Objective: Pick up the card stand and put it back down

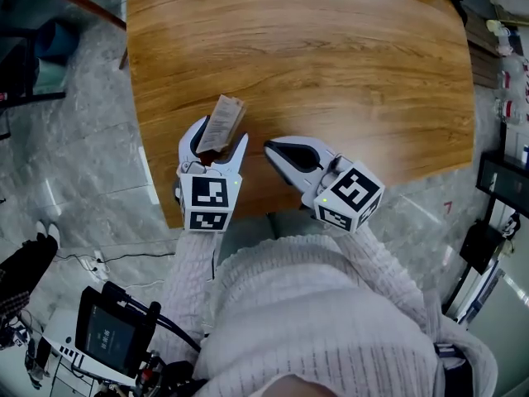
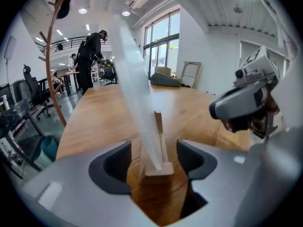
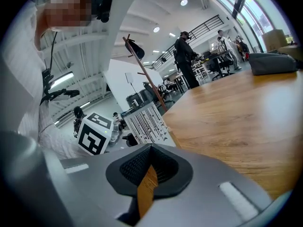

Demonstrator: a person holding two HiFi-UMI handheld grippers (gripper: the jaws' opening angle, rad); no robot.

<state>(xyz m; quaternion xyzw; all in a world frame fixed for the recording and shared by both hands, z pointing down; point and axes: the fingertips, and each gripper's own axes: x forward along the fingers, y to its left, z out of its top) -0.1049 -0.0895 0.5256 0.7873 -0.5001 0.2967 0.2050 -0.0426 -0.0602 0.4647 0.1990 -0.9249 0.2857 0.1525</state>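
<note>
Straddling blurred card stand [image 2: 158, 166], left hand-held gripper [image 1: 223, 131] gapes, right hand-held gripper [image 1: 271, 147] closed, empty.

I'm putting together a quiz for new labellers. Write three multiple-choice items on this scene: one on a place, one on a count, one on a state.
1. Where on the brown wooden table is the card stand with a pale wooden base and clear panel?
A) at its far edge
B) between the left gripper's jaws
C) at its right corner

2. How many two-jaw grippers show in the head view?
A) one
B) two
C) three

3. How do the right gripper's jaws stand?
A) together, empty
B) wide apart
C) clamped on the stand

Answers:
1 B, its base sits between the open pads.
2 B, one is held in each hand.
3 A, the right gripper view shows the pads meeting.
</note>
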